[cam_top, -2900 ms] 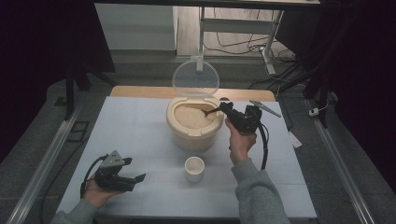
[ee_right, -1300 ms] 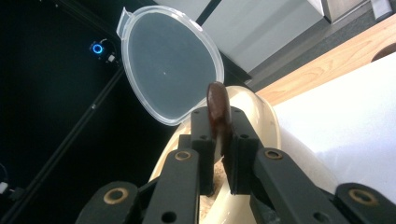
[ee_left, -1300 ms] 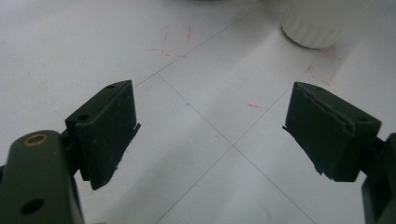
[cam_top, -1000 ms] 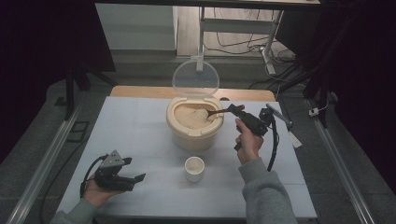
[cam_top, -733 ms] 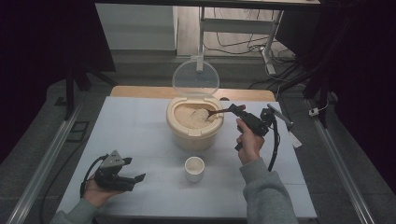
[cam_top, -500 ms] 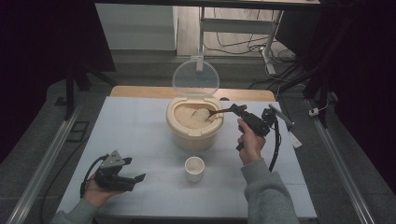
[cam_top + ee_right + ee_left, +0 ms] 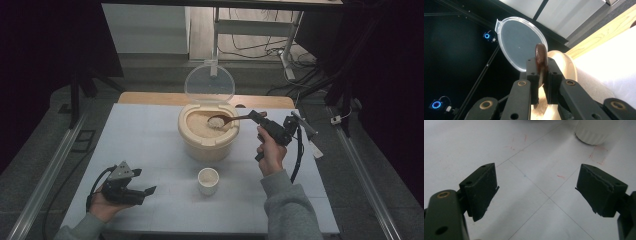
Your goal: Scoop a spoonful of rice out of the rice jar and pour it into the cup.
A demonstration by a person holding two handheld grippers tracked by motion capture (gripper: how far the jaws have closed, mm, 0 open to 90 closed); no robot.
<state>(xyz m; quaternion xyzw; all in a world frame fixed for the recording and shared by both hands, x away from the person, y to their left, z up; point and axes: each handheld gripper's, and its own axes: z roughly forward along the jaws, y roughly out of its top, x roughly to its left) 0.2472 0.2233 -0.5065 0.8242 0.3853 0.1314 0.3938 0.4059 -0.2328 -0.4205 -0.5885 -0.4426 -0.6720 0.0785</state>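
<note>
The wooden spoon (image 7: 224, 120) sits with its bowl over the rice in the rice container (image 7: 208, 132), carrying a small heap of grains, and its handle runs out to my right gripper (image 7: 260, 116), whose jaws are clamped on the handle end. In the right gripper view the spoon handle (image 7: 541, 56) stands edge-on between the two black jaws, pinched tight, with the clear lid (image 7: 520, 42) hinged up behind it.

As I judge it, the step in hand is lifting this scoop out and carrying it to the small white cup (image 7: 208, 180), which stands on the table in front of the container, apart from it. To do that well I want to keep the spoon bowl level, since any roll of my wrist will spill grains over the rim. I'd raise it straight up first until it is over the container's lip, then bring it towards me in a slow arc, and stop with the bowl directly above the cup mouth before tipping. The cup is narrow, so I should tip slowly and low.

My left gripper (image 7: 131, 188) rests at the near left of the table (image 7: 150, 125), jaws spread apart with nothing between them; the left gripper view shows bare tabletop between the pads and the cup's base (image 7: 596, 131) beyond. It could steady the cup if needed.
</note>
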